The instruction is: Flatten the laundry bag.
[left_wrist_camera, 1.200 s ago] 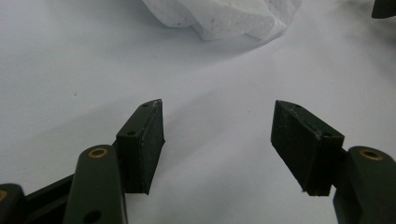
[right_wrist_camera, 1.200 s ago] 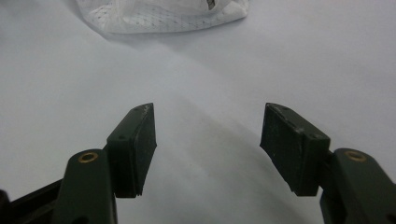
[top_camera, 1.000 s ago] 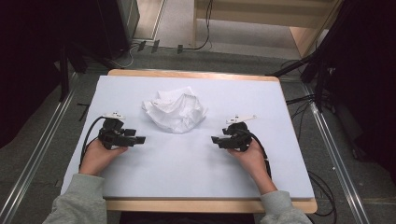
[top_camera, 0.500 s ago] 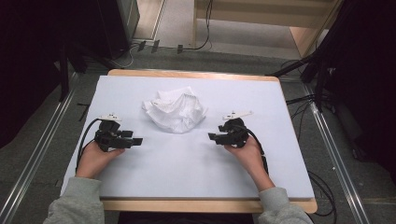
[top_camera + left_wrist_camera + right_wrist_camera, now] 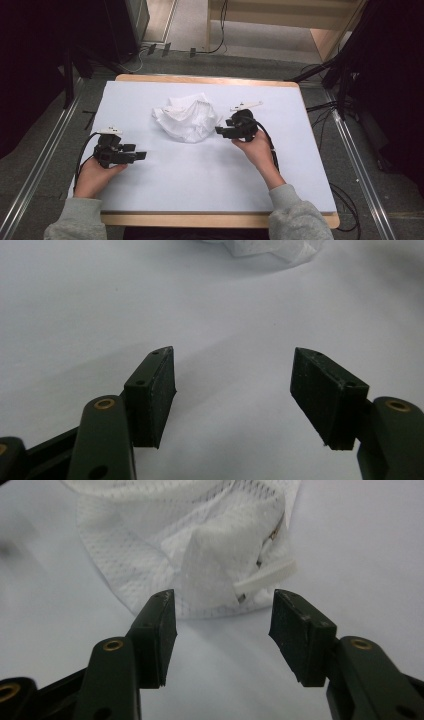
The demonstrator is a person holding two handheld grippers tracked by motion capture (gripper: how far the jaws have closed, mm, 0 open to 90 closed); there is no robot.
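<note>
On the white table cover, a crumpled white mesh cloth lies a little beyond the middle. Just beside its right edge the right gripper points toward it; its jaws have just been closing somewhat but stand apart with nothing between them, the cloth's folded flap and a white strip lying just ahead of the pads. Well apart, near the left edge, the left gripper hovers wide open over bare cover, empty.
</note>
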